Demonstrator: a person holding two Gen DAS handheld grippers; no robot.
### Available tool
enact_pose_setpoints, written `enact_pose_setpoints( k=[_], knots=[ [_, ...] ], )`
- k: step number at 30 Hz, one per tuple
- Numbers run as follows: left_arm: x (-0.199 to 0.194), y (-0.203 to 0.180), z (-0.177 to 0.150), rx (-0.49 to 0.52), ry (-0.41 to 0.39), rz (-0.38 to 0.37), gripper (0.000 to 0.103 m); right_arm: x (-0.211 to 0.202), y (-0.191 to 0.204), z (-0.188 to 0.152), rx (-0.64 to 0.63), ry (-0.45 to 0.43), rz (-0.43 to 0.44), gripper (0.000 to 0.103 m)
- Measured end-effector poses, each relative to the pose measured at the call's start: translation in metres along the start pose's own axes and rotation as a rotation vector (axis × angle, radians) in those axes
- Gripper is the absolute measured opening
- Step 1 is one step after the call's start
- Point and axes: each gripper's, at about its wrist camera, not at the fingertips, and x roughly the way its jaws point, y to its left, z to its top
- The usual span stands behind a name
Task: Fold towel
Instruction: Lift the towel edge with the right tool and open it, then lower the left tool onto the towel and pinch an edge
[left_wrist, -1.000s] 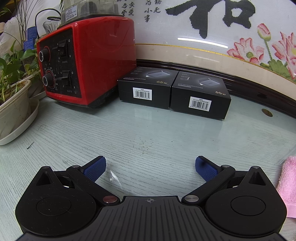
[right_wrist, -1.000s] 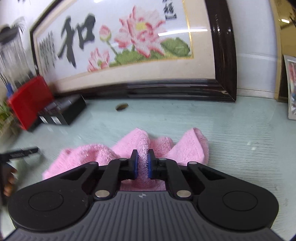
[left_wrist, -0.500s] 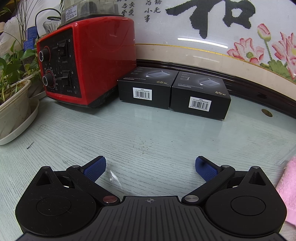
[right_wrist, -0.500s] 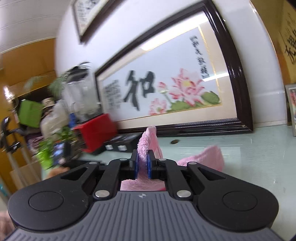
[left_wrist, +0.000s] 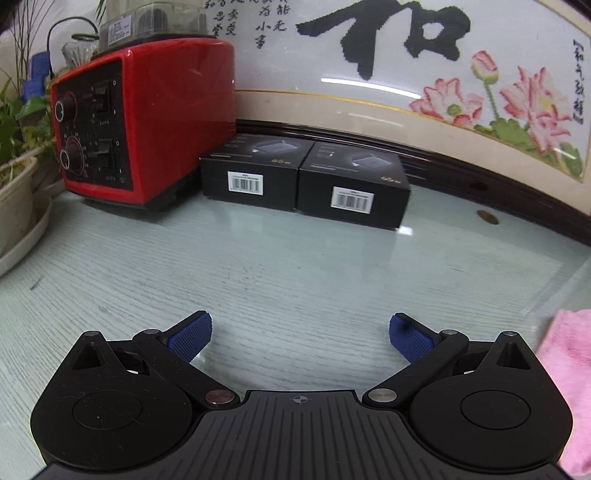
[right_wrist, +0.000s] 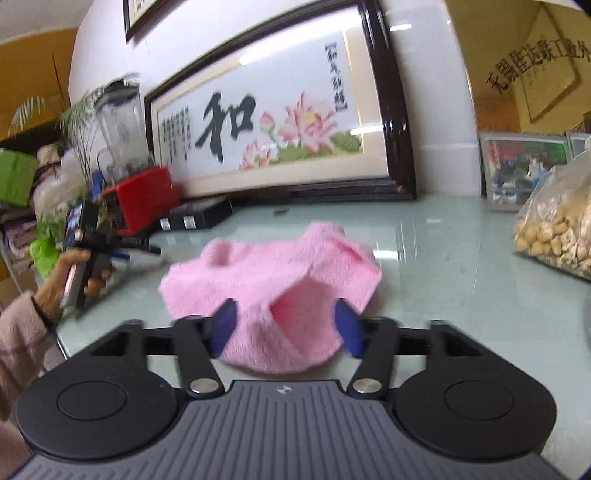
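Observation:
A pink towel (right_wrist: 273, 273) lies crumpled in a loose heap on the glass table top (right_wrist: 461, 258). My right gripper (right_wrist: 286, 326) is open just above its near edge, with the towel between and beyond the blue pads. My left gripper (left_wrist: 300, 334) is open and empty over bare table, and the towel's edge (left_wrist: 565, 373) shows at its far right. In the right wrist view the left gripper (right_wrist: 122, 247) is held in a hand to the left of the towel.
A red blender base (left_wrist: 147, 122) and two black boxes (left_wrist: 306, 177) stand at the back by a large framed embroidery (right_wrist: 280, 125). A potted plant (left_wrist: 14, 184) is at the left. A bag of nuts (right_wrist: 554, 221) and a photo frame (right_wrist: 524, 170) are at the right.
My right gripper had lifted the towel while shut on it, then opened and let it drop onto the table. The left gripper has shifted slightly, staying open.

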Motion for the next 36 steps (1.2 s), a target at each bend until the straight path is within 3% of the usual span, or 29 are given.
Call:
enact_pose_setpoints(
  k=[3,6,11,15,18,19,20,21,26,36],
  knots=[
    [-0.012,-0.009,-0.004,0.016,0.024,-0.089,0.103,0.008,0.006,0.005,0.004,-0.001,0.017,0.063],
    [-0.03,-0.026,-0.01,0.075,0.026,-0.17,0.103,0.026,0.009,0.011,0.029,0.013,0.012,0.073],
    [-0.053,-0.06,-0.024,0.17,0.019,-0.321,0.103,0.062,0.002,0.01,0.139,0.074,-0.013,0.073],
    [-0.057,-0.08,-0.019,0.154,0.046,-0.398,0.103,0.078,0.001,0.002,0.16,0.11,-0.004,0.073],
    [-0.05,-0.094,-0.012,0.122,0.107,-0.491,0.103,0.081,0.006,-0.006,0.149,0.112,0.0,0.066],
    [-0.045,-0.1,-0.011,0.121,0.126,-0.515,0.103,0.082,0.008,-0.007,0.143,0.117,-0.003,0.058],
    [-0.042,-0.106,-0.01,0.125,0.137,-0.525,0.103,0.084,0.01,-0.008,0.136,0.122,-0.006,0.048],
    [-0.039,-0.109,-0.01,0.132,0.141,-0.525,0.103,0.084,0.011,-0.008,0.131,0.125,-0.008,0.045],
    [-0.028,-0.113,-0.014,0.117,0.138,-0.463,0.103,0.083,0.02,-0.011,0.086,0.131,-0.002,0.045],
    [-0.021,-0.113,-0.011,0.158,0.139,-0.433,0.103,0.081,0.01,-0.012,0.144,0.13,0.056,0.05]
  ],
)
